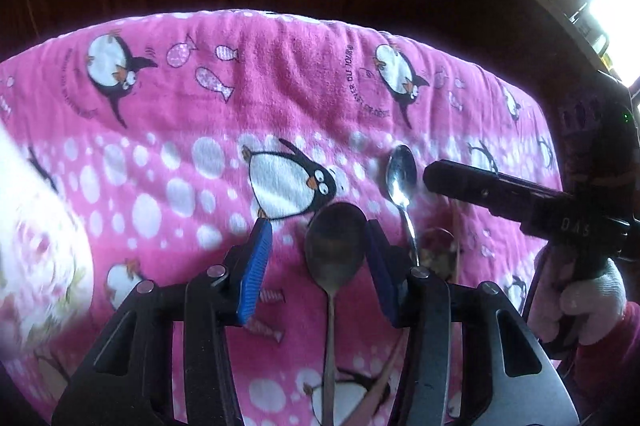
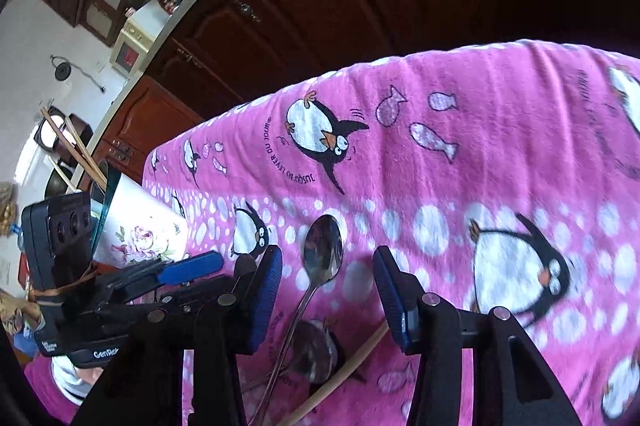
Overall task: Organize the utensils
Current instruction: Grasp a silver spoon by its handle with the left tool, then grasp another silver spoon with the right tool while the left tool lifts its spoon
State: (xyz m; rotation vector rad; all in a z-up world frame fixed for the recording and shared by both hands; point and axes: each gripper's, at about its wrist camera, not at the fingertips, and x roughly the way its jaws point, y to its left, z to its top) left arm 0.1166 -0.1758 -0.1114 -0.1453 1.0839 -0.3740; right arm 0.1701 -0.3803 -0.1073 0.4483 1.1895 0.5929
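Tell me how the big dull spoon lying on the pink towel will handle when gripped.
The big spoon looks like metal, so probably stiff. Its thin handle lies flat on the soft towel, likely awkward to pinch. The smooth rounded bowl may slip.

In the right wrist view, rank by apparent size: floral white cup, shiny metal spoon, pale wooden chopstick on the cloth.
1. Floral white cup, largest.
2. Shiny metal spoon and pale wooden chopstick: unsure, since both run out of frame near the camera.

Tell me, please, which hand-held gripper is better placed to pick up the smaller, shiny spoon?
Right hand-held gripper: probably, since the small shiny spoon lies between its open fingers, while the left hand-held gripper straddles the larger dull spoon.
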